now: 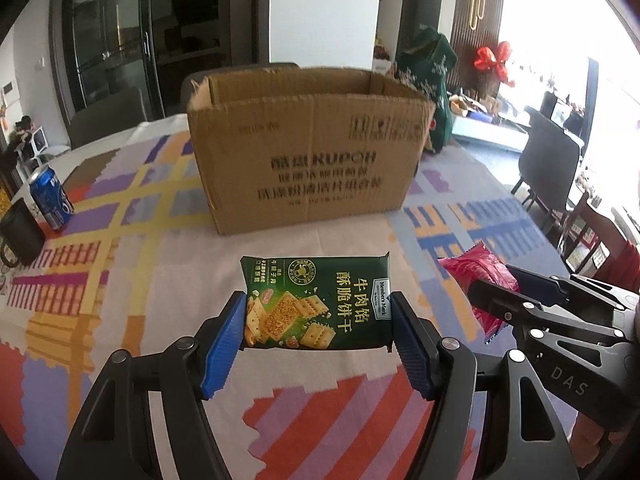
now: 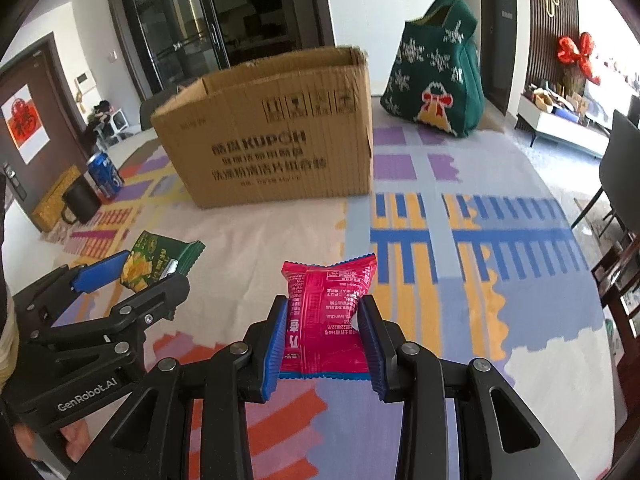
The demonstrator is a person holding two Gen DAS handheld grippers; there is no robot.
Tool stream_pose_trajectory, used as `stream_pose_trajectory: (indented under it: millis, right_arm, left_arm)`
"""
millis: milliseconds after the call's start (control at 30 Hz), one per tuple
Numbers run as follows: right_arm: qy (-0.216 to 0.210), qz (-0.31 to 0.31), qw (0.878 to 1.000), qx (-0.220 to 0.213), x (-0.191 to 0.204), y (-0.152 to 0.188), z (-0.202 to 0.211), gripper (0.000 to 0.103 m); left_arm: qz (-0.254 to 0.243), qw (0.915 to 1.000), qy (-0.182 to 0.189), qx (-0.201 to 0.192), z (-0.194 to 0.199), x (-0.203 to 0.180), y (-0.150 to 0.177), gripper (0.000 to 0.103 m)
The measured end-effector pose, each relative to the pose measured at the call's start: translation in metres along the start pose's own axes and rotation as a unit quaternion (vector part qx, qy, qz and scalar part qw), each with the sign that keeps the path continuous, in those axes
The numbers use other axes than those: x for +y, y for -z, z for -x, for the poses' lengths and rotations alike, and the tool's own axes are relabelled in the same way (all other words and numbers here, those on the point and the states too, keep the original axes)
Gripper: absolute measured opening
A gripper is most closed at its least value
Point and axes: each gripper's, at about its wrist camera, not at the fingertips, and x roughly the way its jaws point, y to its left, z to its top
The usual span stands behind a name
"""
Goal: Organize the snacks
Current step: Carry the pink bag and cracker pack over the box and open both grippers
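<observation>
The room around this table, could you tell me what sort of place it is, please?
Most likely a home's living and dining area: a table with a patterned cloth, dining chairs, a glass-door cabinet, and a low sideboard by bright windows.

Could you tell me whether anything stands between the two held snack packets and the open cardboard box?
Nothing visible does. Only bare tablecloth lies between the green packet, the pink packet and the box; the can and mug stand off left.
</observation>
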Motion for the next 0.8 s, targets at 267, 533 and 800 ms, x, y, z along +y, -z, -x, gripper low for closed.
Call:
stream_pose_trajectory:
  millis: [267,533,800]
  right_arm:
    - [-0.002,0.008,0.999,-0.037,0.006,-0.029,0.009,0.036]
    - [-0.007,0.023,0.997,-0.073,0.014,-0.064,0.016,0.036]
    - [-0.018,0.030,0.996,-0.083,0.018,-0.097,0.010,0.036]
  left_arm:
    - [0.002,0.9993,-0.015,-0.034,0.009,0.008,-0.029,0.069]
    - [0.001,0.9972,-0.034,-0.066,0.016,0.016,-0.064,0.069]
    - [-0.007,0.9943,-0.057,-0.090,0.019,0.023,-0.098,0.069]
